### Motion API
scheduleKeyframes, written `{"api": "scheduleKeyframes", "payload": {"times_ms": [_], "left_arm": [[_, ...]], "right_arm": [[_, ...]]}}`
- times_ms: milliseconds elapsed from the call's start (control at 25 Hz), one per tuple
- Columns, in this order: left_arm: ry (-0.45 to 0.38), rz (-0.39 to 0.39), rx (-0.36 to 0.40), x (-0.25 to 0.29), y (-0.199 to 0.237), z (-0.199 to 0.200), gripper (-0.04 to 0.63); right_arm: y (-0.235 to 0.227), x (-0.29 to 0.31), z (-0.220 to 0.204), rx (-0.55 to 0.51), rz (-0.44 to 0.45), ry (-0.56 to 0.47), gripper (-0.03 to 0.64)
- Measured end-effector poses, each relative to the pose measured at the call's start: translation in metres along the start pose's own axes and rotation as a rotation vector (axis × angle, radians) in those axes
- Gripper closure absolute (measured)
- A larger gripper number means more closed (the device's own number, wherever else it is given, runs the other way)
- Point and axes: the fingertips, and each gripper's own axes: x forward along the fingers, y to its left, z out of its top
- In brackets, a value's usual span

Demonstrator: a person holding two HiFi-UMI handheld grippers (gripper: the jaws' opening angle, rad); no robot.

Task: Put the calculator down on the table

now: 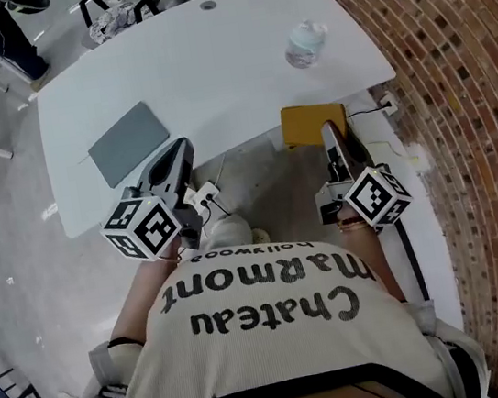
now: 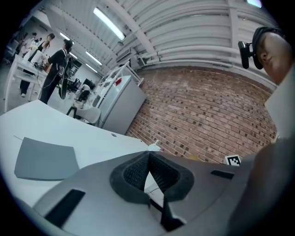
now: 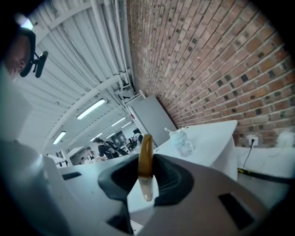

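My right gripper [image 1: 329, 135] is shut on a yellow calculator [image 1: 314, 123], which it carries in the air just off the near edge of the white table [image 1: 211, 69]. In the right gripper view the calculator [image 3: 145, 150] stands edge-on, pinched between the two dark pads of the right gripper [image 3: 147, 161]. My left gripper [image 1: 180, 150] hovers at the table's near edge, beside a grey pad [image 1: 128, 142]. In the left gripper view the left gripper [image 2: 148, 155] has its pads touching at the tips, and nothing is between them.
A clear water bottle [image 1: 305, 43] stands at the table's far right corner, also seen as a bottle [image 3: 182, 142] in the right gripper view. A curved brick wall [image 1: 452, 70] runs along the right. A white plug and cable [image 1: 202, 194] lie on the floor below me. People stand far off at the back left.
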Motion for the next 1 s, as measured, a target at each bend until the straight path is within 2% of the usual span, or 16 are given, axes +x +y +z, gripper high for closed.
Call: {"api": "scheduleKeyframes", "payload": {"times_ms": [160,400,720,920,1000], "left_arm": [[0.044,0.025,-0.023,0.015,0.021,-0.009,0.594],[0.086,-0.013,-0.058,0.067,0.049,-0.003,0.594],[0.019,0.003,-0.034,0.113,0.108,0.063,0.594],[-0.021,0.057,-0.036,0.117,0.153,0.092,0.594],[-0.028,0.077,-0.042,0.117,0.169,0.097,0.594]], "right_arm": [[-0.013,0.011,-0.005,0.006,-0.033,0.028,0.528],[-0.024,0.049,0.005,-0.034,-0.086,0.059,0.528],[-0.009,0.156,0.028,-0.043,-0.033,0.062,0.528],[-0.001,0.218,0.031,0.081,0.003,0.041,0.528],[0.001,0.238,0.026,0.094,0.004,0.05,0.528]]}}
